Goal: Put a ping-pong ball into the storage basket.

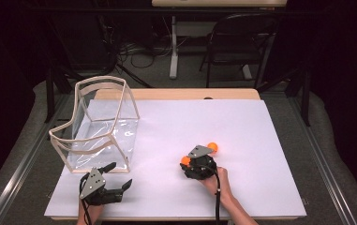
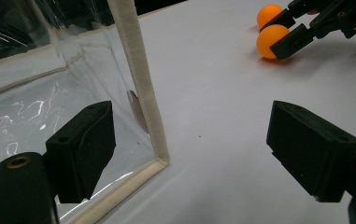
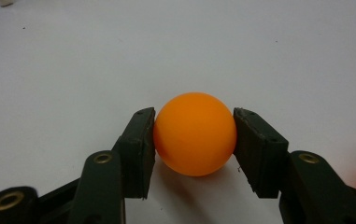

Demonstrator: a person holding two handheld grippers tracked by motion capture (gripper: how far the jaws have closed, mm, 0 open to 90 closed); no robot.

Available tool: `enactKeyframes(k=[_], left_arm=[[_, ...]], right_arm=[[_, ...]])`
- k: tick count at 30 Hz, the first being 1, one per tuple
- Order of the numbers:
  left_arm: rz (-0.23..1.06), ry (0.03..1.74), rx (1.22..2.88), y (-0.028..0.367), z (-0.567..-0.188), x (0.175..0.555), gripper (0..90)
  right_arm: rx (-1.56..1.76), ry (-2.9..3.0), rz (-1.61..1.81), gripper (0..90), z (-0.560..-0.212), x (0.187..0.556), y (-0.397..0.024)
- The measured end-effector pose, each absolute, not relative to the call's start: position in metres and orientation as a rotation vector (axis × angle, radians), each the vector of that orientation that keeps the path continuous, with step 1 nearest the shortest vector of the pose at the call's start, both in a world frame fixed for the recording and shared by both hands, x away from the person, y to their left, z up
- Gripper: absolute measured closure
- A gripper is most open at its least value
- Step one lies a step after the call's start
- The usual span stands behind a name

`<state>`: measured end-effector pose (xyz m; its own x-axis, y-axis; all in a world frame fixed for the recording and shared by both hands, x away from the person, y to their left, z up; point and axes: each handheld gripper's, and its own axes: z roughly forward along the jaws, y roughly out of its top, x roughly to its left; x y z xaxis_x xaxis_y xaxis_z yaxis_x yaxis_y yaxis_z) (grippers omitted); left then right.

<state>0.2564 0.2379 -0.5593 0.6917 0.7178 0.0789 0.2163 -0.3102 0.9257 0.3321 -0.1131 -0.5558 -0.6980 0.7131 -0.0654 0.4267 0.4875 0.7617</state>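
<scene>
Right gripper clamped on orange ball at sheet level, right of centre. Clear bag off to left, beside left gripper, jaws apart. Second ball just beyond.

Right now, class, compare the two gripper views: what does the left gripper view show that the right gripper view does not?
Left gripper view: the clear bag with its cream edging, the left gripper open beside it, and the right gripper from outside. Right gripper view: close up, both pads pressing the held ball. Shared: that ball, the second ball and the white table sheet.
</scene>
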Motion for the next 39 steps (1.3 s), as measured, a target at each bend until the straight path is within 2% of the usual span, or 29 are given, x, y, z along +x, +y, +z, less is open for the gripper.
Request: enactKeyframes(k=[39], left_arm=[[0.588, 0.723, 1.858, 0.236, -0.558, 0.254, 15.7]], right_arm=[[0.894, 2.345, 1.153, 50.7, -0.522, 0.323, -0.112]])
